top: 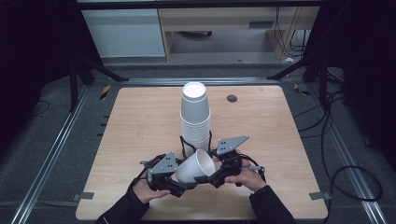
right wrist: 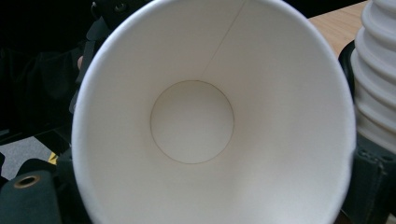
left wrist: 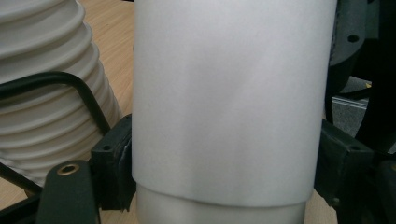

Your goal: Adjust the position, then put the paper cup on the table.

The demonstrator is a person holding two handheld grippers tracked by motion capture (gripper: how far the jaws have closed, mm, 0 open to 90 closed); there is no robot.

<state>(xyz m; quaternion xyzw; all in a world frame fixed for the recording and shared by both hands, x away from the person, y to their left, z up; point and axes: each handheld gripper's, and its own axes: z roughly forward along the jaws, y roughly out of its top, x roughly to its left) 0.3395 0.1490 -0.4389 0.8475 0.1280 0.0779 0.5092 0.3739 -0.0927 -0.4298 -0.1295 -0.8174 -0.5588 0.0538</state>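
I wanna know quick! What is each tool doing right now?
Left tool: closed on the loose paper cup, jaws squeezing its sides.
Right tool: at the cup's open mouth; open or closed cannot be told.

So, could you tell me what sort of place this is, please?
Probably a lab recording station: a lone wooden table framed by black tripod legs, loose cables on grey floor, and hand-held grippers working white paper cups.

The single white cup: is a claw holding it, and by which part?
The left claw grips the single white cup across its side wall near the base. The right claw's grip cannot be told.

Wooden table (top: 140,126) bearing cup stack (top: 195,119)
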